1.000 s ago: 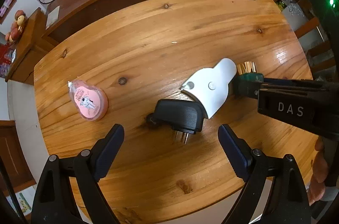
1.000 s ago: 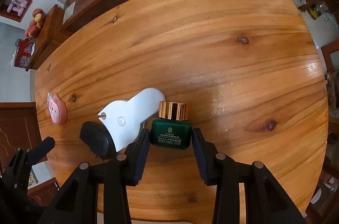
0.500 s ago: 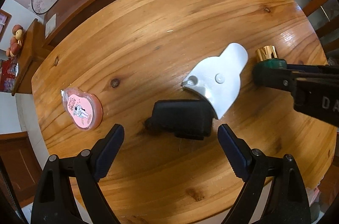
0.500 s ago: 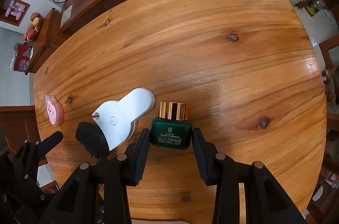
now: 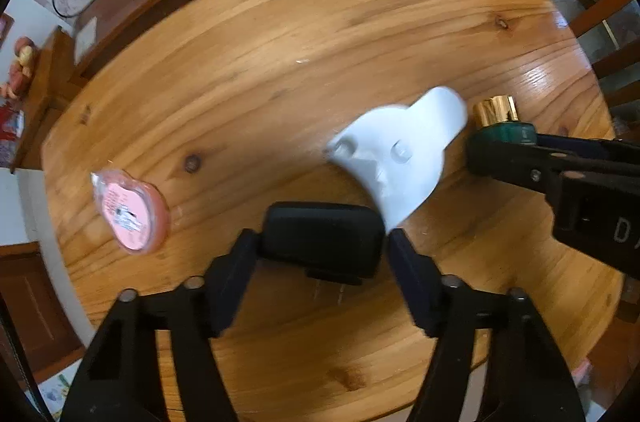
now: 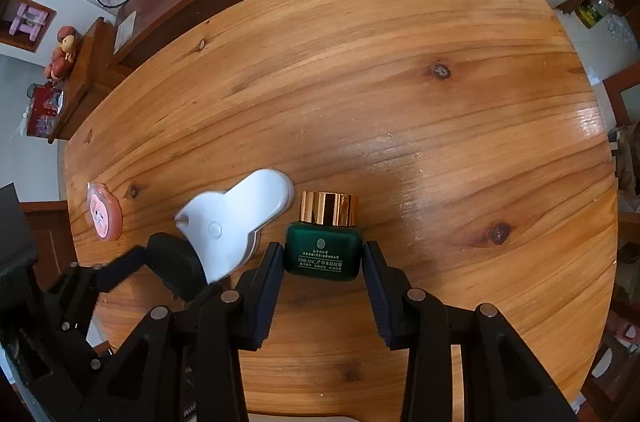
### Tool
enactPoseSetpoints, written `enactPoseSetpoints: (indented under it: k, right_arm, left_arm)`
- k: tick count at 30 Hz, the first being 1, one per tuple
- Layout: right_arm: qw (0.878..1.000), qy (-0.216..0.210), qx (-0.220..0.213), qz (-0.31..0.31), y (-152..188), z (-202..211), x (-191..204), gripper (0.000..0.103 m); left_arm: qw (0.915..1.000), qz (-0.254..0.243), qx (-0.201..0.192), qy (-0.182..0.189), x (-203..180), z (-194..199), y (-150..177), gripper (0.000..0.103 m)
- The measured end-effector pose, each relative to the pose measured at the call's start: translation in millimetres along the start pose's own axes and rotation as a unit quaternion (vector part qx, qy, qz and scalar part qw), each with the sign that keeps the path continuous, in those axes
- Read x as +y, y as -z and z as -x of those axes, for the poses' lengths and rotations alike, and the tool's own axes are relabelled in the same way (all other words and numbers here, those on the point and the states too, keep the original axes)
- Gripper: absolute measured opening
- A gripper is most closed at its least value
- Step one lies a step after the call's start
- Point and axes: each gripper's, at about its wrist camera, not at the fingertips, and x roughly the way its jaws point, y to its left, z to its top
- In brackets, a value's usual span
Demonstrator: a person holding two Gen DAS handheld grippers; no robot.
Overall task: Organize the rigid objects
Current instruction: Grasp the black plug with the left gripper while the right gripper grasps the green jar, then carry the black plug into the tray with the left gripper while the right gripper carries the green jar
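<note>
- The black plug adapter (image 5: 322, 236) lies near the counter's (image 5: 360, 34) near edge, toward its left side, between the jaws of the left gripper (image 5: 320, 262). The jaws are closing on its two short ends and look to be just touching.
- It is a hard plastic block, likely light and stiff, with smooth rounded sides that could slip. A grip across the flat ends, low on the body and clear of the prongs underneath, seems safest.
- The white plastic piece (image 5: 400, 158) overlaps the adapter's right end. It looks thin, light and rigid, and lifting the adapter may drag or tip it.
- The right gripper (image 6: 323, 274) has its jaws clamped on the green jar (image 6: 324, 254), beside the white piece and nearer the counter's near edge than its middle. The jar looks like glass with a gold cap (image 6: 329, 208): heavier, slick and breakable, so it is best held by the body.
- The pink disc (image 5: 132, 212) lies apart near the counter's left edge.
</note>
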Motion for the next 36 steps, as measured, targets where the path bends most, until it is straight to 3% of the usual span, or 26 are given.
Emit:
enactPoseSetpoints:
  k: [11, 19, 28, 36]
  right_arm:
    - [1.000, -0.007, 0.002, -0.001, 0.7, 1.2, -4.9, 0.041]
    - [1.000, -0.014, -0.006, 0.018, 15.5, 11.5, -1.8, 0.040]
    - [0.995, -0.052, -0.056, 0.064, 57.3, 64.3, 16.0, 0.040]
    - [0.983, -0.087, -0.114, 0.111, 121.8, 128.9, 25.7, 0.040]
  left_arm:
    - [0.9999, -0.001, -0.006, 0.009, 12.9, 7.4, 5.0, 0.067]
    - [0.9976, -0.017, -0.062, 0.024, 12.8, 44.7, 29.2, 0.067]
    - [0.9818, -0.033, -0.156, 0.103, 20.7, 132.6, 96.9, 0.067]
    - [0.9676, -0.028, -0.221, 0.118, 25.3, 206.1, 156.9, 0.067]
